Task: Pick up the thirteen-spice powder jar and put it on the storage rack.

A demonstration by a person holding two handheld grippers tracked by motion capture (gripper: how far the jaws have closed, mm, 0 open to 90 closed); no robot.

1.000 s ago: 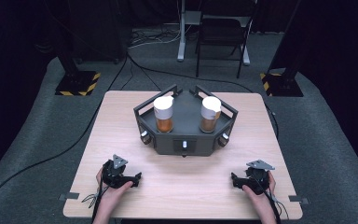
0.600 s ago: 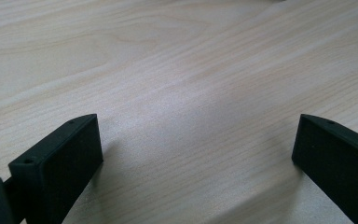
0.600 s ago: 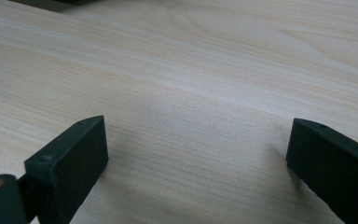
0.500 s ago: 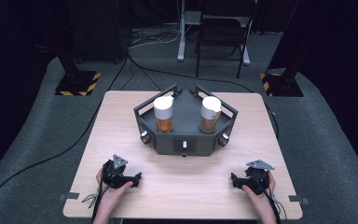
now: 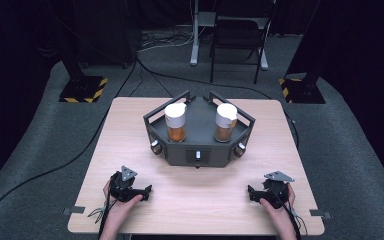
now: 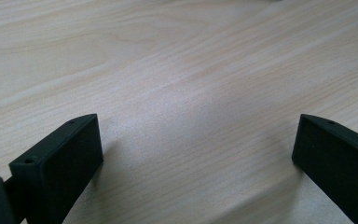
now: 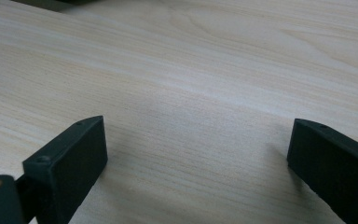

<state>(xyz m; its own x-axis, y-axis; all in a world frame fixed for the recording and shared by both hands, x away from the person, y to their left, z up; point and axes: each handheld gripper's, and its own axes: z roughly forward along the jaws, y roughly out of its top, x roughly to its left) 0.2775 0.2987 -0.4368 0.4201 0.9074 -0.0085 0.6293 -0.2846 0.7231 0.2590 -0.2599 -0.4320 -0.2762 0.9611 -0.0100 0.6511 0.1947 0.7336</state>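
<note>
Nothing on the table has shifted since the earlier frames: both hands rest where they were at the near edge, and only the right gripper's (image 5: pixel 252 192) jaws have just been opening a little further, with nothing but bare wood between them. I read the left gripper (image 5: pixel 147 190) as wide open too, its jaws spread over empty table (image 5: pixel 130 130). Two white-capped jars, the left jar (image 5: pixel 175 122) and the right jar (image 5: pixel 226 122), stand upright in the dark tray (image 5: pixel 200 150) at the table's middle, well apart from both grippers. I judge this the starting pose; next I would need to reach forward and line open jaws around a jar.
</note>
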